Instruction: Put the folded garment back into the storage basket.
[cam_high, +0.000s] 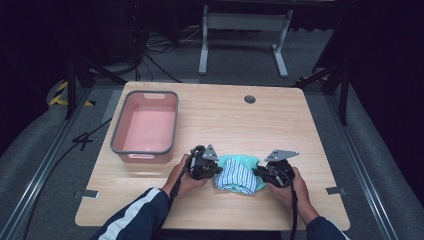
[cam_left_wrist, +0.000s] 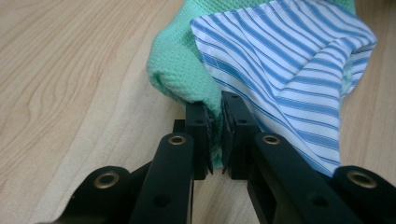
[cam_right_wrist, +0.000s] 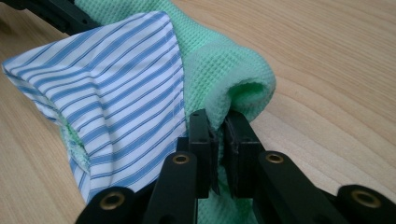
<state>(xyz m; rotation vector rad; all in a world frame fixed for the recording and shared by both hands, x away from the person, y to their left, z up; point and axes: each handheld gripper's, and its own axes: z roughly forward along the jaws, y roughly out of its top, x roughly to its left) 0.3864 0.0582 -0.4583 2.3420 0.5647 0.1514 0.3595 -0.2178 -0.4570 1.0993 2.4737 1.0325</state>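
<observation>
At a pale wooden table (cam_high: 280, 120), we see a person's two hands working a small bundle of cloth (cam_high: 239, 173), mint-green waffle weave with a blue-and-white striped panel (cam_left_wrist: 289, 70) folded over its top. The cloth lies near the table's front edge, about midway along it. The left gripper (cam_left_wrist: 215, 135) has its jaws pressed together on the green fabric at the cloth's left fold, a thin layer pinched between the pads. The right gripper (cam_right_wrist: 218, 149) does the same at the cloth's right fold, its jaws closed on a rolled green edge (the striped panel hangs just beside them). Both grippers flank the cloth, touching it, in the high view. A pink bin (cam_high: 146, 127) with a grey rim stands behind and to the left of the cloth, well apart from it. Behind the cloth and to its right, we see bare wood running to the table's edges.
</observation>
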